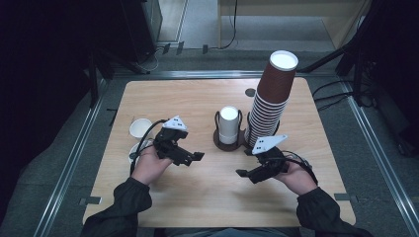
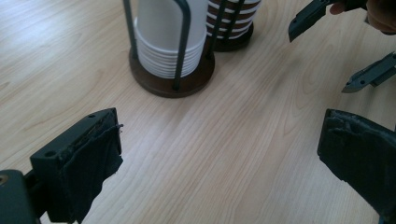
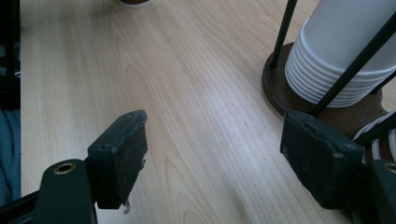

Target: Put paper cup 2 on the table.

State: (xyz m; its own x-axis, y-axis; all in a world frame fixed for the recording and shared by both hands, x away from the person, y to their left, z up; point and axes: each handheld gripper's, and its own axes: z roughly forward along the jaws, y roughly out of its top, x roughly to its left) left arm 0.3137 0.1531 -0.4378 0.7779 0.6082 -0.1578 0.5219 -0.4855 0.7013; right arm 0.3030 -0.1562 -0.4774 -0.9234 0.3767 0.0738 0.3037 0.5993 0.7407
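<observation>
on the left part of the pale wooden table (image 1: pixel 207 192), two loose white paper cups (image 1: pixel 140 127) sit mouth-up near the edge, just behind the person's left hand. the left gripper (image 1: pixel 193 157) is held low over the wood beside them, its jaws spread wide with bare table between them in the left gripper view, so it grips nothing.

toward the middle stands the short stack of white paper cups (image 1: pixel 229 124), nested upside down inside a dark round wire-post holder (image 1: pixel 220 142). its long axis runs straight up. from the left gripper it lies ahead and to the right, well apart; in the left gripper view the white stack (image 2: pixel 166 44) sits up and left of centre, beyond the open jaws.

just right of that, and touching holder to holder as far as can be told, rises the tall, slightly leaning stack of brown paper cups (image 1: pixel 272 98).

the right gripper (image 1: pixel 242 173) is held in front of both stacks, jaws also wide apart and empty. in the right gripper view the white stack (image 3: pixel 345 56) stands close beyond the right-hand jaw, off its line. the right gripper looks the nearer one, so reaching that stack probably means swinging forward toward it and closing across its upright side.
</observation>
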